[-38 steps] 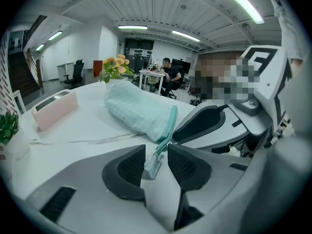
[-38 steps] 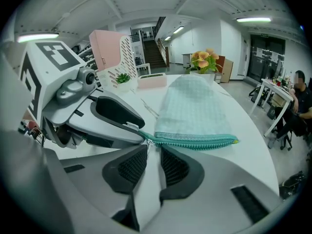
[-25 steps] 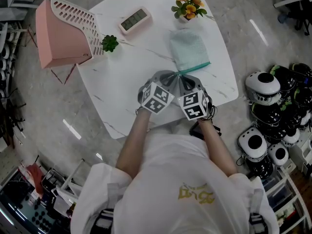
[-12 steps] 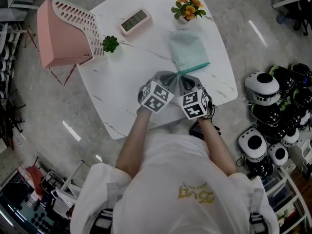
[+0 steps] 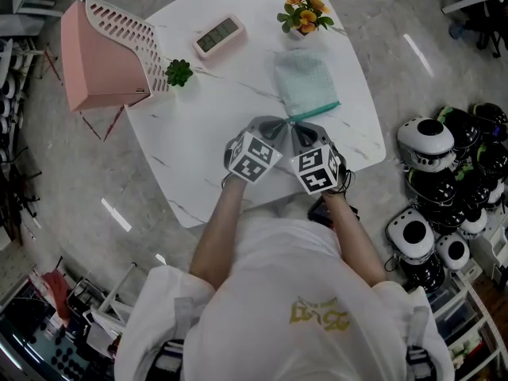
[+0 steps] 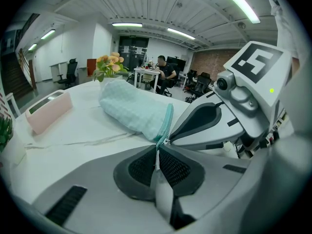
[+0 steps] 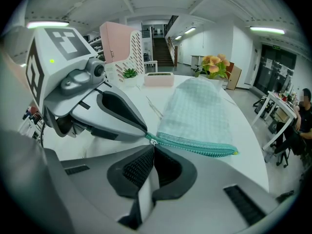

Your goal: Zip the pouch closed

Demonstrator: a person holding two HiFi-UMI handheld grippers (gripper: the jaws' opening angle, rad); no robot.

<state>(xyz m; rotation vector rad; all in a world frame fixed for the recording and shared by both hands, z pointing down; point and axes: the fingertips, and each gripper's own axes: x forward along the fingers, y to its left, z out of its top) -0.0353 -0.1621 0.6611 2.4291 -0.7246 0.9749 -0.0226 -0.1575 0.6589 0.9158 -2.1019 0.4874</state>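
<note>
A mint-green pouch (image 5: 305,82) lies on the white table (image 5: 198,125), its teal zipper (image 7: 195,147) along the near edge. Both grippers meet at the zipper's left end. My left gripper (image 6: 158,147) has just been closing and is shut on the zipper's end tape (image 6: 163,130), a thin pale strip showing between its pads. My right gripper (image 7: 152,147) is shut, its tips pinching the small silver zipper pull (image 7: 155,141). In the head view the left gripper (image 5: 286,124) and right gripper (image 5: 297,125) touch tip to tip at the pouch's corner, hiding that corner.
A pink slotted rack (image 5: 107,50) stands at the table's far left, with a small green plant (image 5: 178,71) beside it. A pink clock (image 5: 220,32) and a flower pot (image 5: 305,10) sit at the back. White-and-black round devices (image 5: 432,141) crowd the floor on the right.
</note>
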